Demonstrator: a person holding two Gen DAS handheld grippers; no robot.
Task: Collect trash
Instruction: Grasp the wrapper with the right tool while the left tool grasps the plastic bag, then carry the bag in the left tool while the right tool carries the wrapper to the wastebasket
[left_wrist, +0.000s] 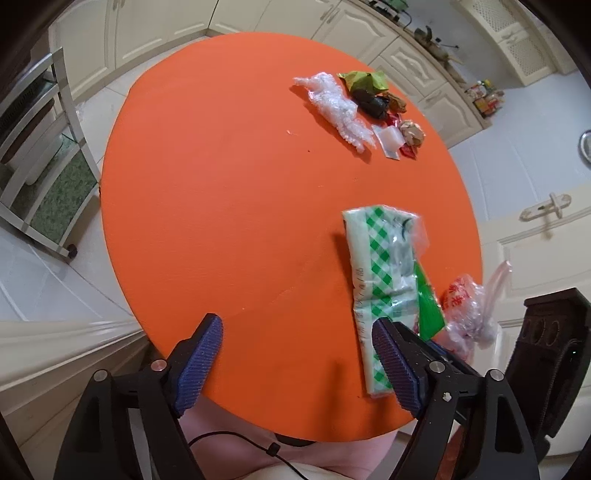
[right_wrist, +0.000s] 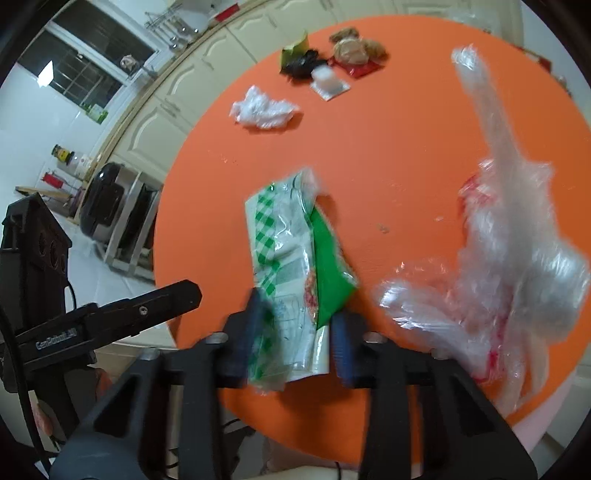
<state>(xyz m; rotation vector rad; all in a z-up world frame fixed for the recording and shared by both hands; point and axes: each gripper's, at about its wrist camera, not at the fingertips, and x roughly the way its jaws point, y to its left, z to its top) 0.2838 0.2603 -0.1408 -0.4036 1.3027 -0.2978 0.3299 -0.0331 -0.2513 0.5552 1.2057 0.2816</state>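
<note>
Straddling the near end of the green-checked wrapper (right_wrist: 286, 258), the right hand-held gripper (right_wrist: 293, 339) has its jaws partly closed around it, though whether they pinch yet I cannot tell. This looks like the pick-up step; next it must clamp firmly and lift toward the clear plastic bag (right_wrist: 517, 240) at three o'clock. The left hand-held gripper (left_wrist: 295, 363) hangs spread wide, holding nothing. The wrapper is flat, crinkly film on the orange table (right_wrist: 388, 147); more scraps (right_wrist: 332, 59) lie at twelve o'clock.
</note>
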